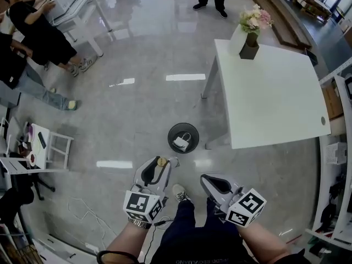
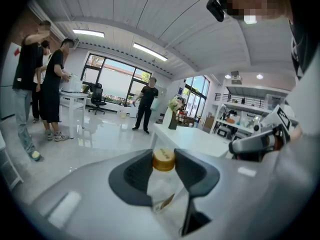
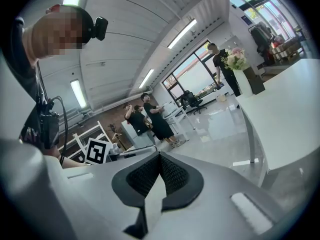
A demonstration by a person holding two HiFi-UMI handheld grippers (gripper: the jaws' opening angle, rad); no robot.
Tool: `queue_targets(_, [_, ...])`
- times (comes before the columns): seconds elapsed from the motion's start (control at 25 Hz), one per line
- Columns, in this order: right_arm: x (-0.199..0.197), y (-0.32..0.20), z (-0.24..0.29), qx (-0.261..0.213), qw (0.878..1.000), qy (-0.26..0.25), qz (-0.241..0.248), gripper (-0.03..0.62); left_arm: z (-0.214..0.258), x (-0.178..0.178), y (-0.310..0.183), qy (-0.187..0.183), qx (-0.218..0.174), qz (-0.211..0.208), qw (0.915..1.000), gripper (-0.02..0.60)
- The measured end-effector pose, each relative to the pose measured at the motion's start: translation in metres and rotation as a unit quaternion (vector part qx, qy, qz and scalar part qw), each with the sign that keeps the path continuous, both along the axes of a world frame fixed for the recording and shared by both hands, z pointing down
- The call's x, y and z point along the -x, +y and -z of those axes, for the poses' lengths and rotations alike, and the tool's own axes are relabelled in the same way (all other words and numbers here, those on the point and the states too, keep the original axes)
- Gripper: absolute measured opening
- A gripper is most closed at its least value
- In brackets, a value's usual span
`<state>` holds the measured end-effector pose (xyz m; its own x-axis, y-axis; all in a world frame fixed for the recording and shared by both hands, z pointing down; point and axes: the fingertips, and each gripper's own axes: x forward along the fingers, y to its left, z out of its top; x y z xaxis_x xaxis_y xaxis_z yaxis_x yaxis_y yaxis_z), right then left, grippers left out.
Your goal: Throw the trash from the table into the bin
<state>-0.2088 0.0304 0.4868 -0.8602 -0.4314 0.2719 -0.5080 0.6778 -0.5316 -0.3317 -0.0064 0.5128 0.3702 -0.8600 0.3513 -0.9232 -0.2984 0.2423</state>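
One clear plastic bottle (image 2: 161,184), round gold cap (image 2: 163,160), clamped in left tongs (image 1: 164,164); right tongs (image 3: 159,156) clenched empty.

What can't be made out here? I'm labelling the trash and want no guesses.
- Label of the bottle: left gripper view, fingers cover its sides, blurred.
- White item in the bin: head view, too small to identify.
- Small round mark on the table: head view, too small.

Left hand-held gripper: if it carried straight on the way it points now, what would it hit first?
Most likely the black bin: in the head view the left hand-held gripper, shut on a gold-capped bottle, aims at its near rim. Depth is unclear; it might meet floor first.
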Motion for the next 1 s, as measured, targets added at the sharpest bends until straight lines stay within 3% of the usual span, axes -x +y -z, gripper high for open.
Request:
queue_targets(0.24, [-0.008, -0.012, -0.040, 0.009, 0.999, 0.003, 0.037, -0.002, -0.042, -0.012, -0.016, -0.012, 0.002, 0.032, 0.9994, 0.137])
queue_targets(0.48, [-0.017, -0.024, -0.115, 0.022, 0.997, 0.018, 0.074, -0.002, -0.103, -0.026, -0.031, -0.002, 0.015, 0.070, 0.9974, 0.138])
queue_targets(0.68, [-0.024, -0.035, -0.188, 0.037, 0.997, 0.021, 0.064, -0.002, -0.178, -0.034, -0.039, 0.009, 0.018, 0.080, 0.9966, 0.138])
queue_targets(1.0, [-0.028, -0.057, -0.300, 0.037, 0.998, 0.027, 0.042, -0.002, -0.293, -0.027, -0.072, -0.004, -0.002, 0.077, 0.9970, 0.138])
